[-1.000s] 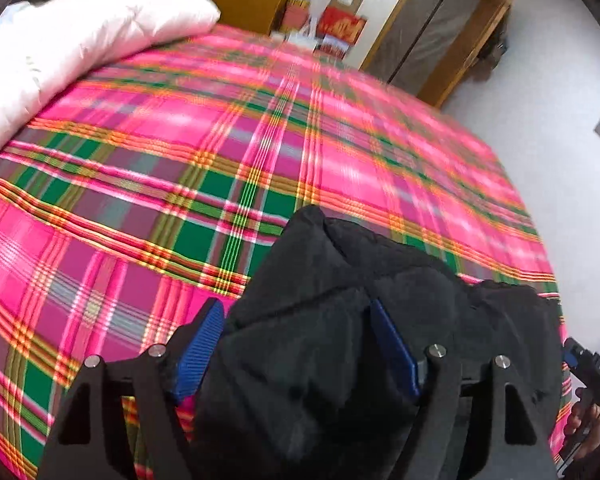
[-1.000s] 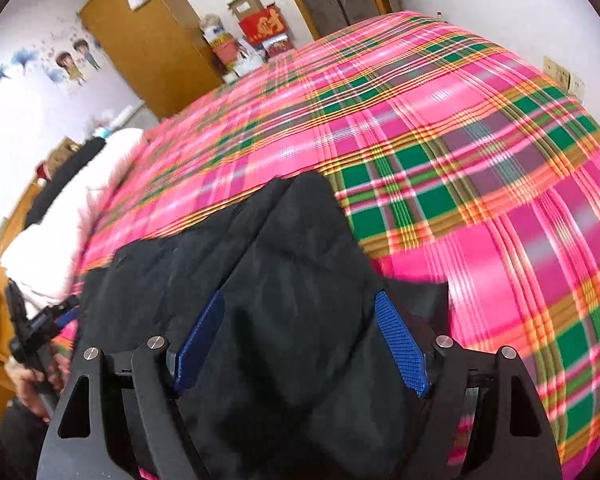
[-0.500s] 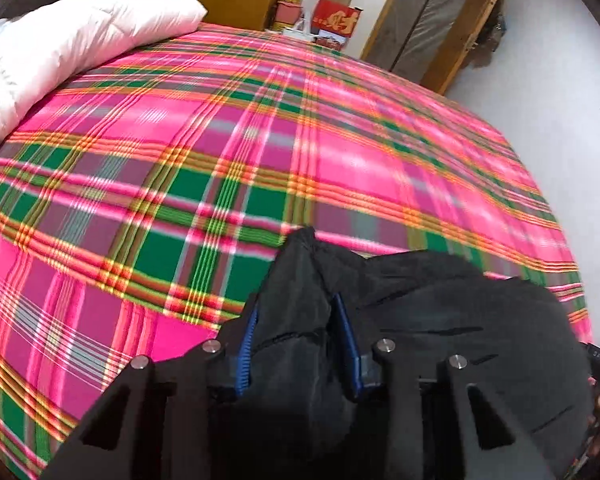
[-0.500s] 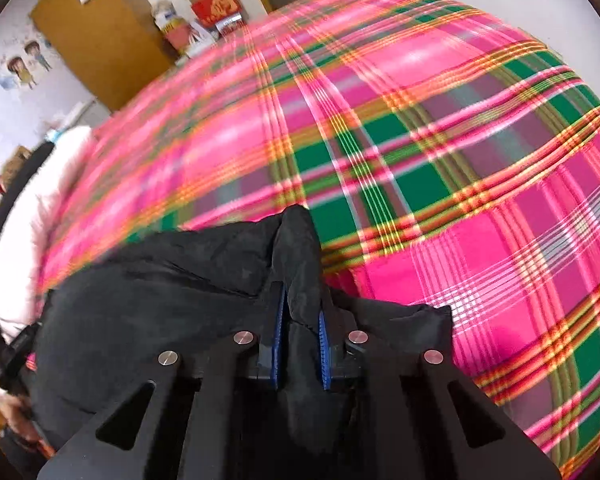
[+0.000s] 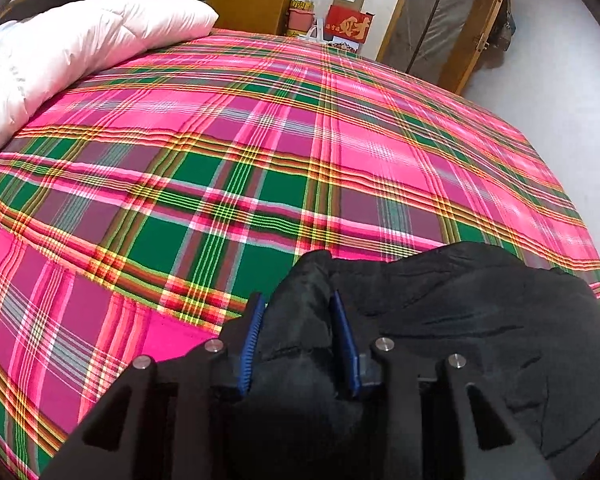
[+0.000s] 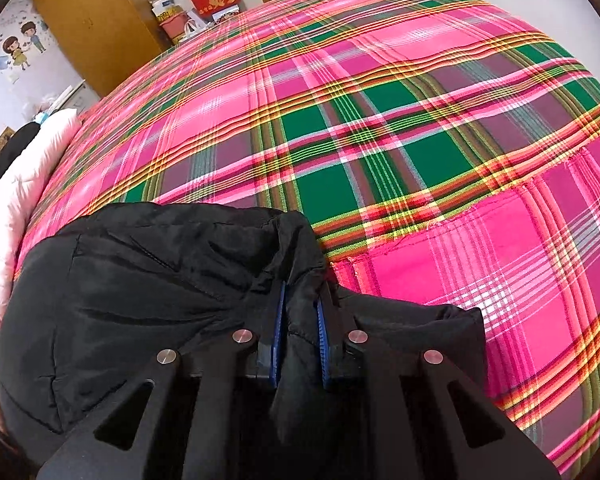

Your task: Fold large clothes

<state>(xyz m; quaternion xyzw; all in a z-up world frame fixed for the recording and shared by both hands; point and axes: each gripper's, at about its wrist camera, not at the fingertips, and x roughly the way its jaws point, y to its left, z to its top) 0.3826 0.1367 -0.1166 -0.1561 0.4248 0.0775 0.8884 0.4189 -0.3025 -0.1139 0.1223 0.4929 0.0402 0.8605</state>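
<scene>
Bed with pink-green plaid bedspread (image 5: 260, 152), white duvet (image 5: 72, 52) at far left edge. Black padded jacket (image 5: 480, 320) bunched at bed's near edge. Left claw (image 5: 298, 312) pinching jacket fold; right claw (image 6: 299, 300) clamped on another fold.

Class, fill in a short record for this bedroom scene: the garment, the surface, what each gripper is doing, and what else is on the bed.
garment: black padded jacket, bunched at the near edge
surface: bed with pink-green plaid sheet
left gripper: shut on a jacket fold
right gripper: shut on a jacket fold
also on bed: white duvet at the left side
</scene>
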